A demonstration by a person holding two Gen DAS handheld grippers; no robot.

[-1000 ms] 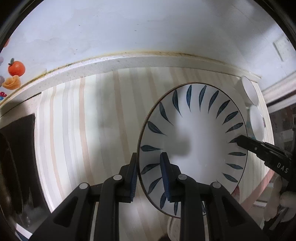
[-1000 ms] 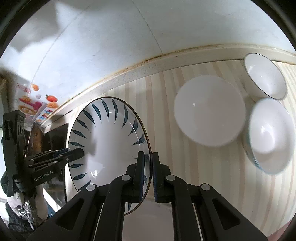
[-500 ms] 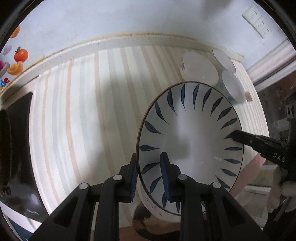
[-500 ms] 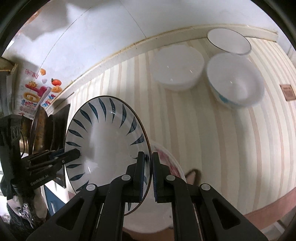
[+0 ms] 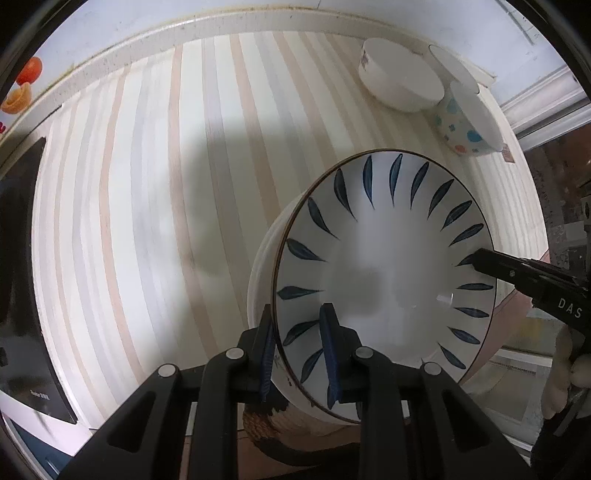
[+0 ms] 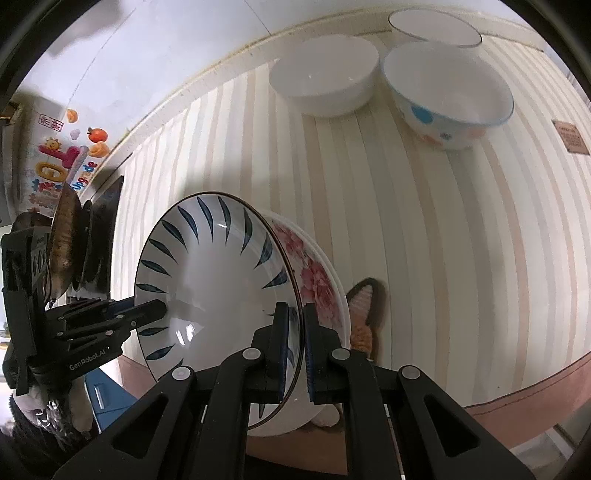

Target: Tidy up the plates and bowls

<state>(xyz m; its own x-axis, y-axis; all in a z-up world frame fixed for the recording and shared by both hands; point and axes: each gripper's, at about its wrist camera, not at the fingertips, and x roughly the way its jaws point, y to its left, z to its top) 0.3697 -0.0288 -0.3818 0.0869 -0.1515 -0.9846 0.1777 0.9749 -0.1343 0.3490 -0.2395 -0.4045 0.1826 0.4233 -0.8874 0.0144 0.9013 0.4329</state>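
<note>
A white plate with blue leaf marks (image 5: 388,266) (image 6: 218,280) is held by both grippers at opposite rims. My left gripper (image 5: 297,343) is shut on its near rim; it shows in the right wrist view (image 6: 162,308) at the plate's left rim. My right gripper (image 6: 294,343) is shut on the other rim and shows in the left wrist view (image 5: 476,256). The blue-leaf plate sits just above a flowered plate (image 6: 321,284) near the table's front edge. A white bowl (image 6: 325,77), a dotted bowl (image 6: 448,92) and a third bowl (image 6: 434,24) stand at the back.
The striped tablecloth (image 5: 166,184) covers the table up to the back wall. A dark appliance (image 5: 22,295) stands at the left. A woven orange mat (image 6: 364,314) lies under the flowered plate. A small label (image 6: 570,136) lies at the right.
Both grippers have carried the blue-leaf plate back toward the table's front edge and down over the flowered plate. The bowls now lie farther away.
</note>
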